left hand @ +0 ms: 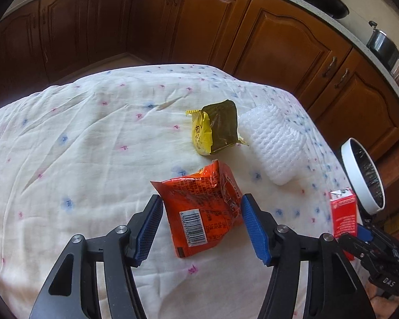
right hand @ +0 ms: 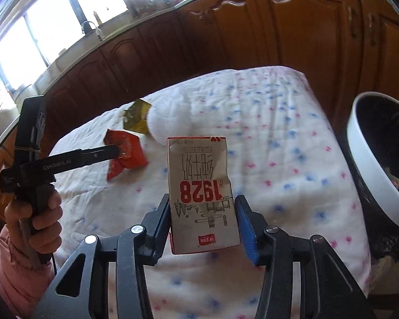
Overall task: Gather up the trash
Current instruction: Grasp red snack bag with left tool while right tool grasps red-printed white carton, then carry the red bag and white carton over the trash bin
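Two hand-held grippers work: the left one (left hand: 202, 227) is wide around the orange packet (left hand: 203, 210) on the table (left hand: 66, 159); the right one (right hand: 203, 228) holds a carton (right hand: 202, 196), bin (right hand: 359, 164) to its right.

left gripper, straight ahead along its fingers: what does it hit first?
The orange snack wrapper, already lying between the open fingers of the left gripper. Beyond it sits the yellow-green wrapper. Depth is uncertain; the fingers may reach the tablecloth first.

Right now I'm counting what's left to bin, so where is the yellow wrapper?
The yellow wrapper lies on the tablecloth, right of centre in the left wrist view, just beyond the orange packet and against the white foam pad.
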